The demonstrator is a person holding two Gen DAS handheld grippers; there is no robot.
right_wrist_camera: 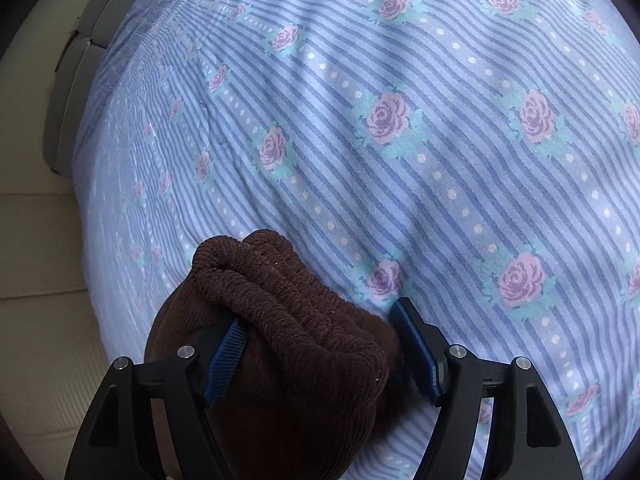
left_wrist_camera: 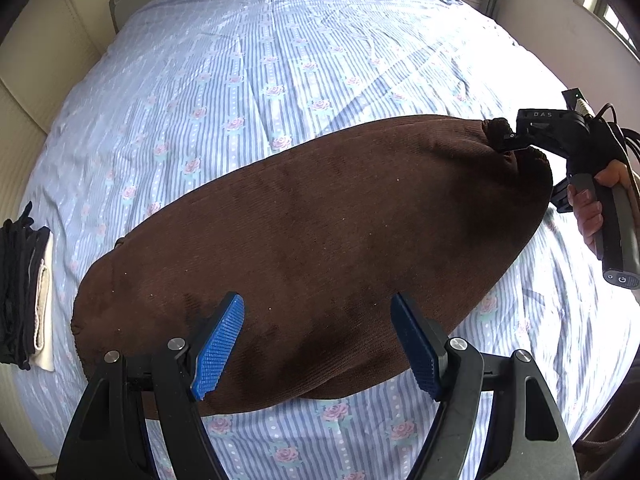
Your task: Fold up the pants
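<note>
Clearly, the soft, floppy brown pants (left_wrist_camera: 312, 248) are spread mid-frame on the bed (left_wrist_camera: 280, 60), bunched between the wide-apart right gripper (right_wrist_camera: 320, 344) pads, while the left gripper (left_wrist_camera: 318, 344) is held open above.

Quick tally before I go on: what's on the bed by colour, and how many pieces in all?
Brown: 1, the pants, spread across the striped floral bedsheet
Black: 1, a folded dark stack at the bed's left edge; how many garments it holds cannot be told
Cream: 1, a folded cloth beside and partly under that stack
Total: 3 visible
</note>
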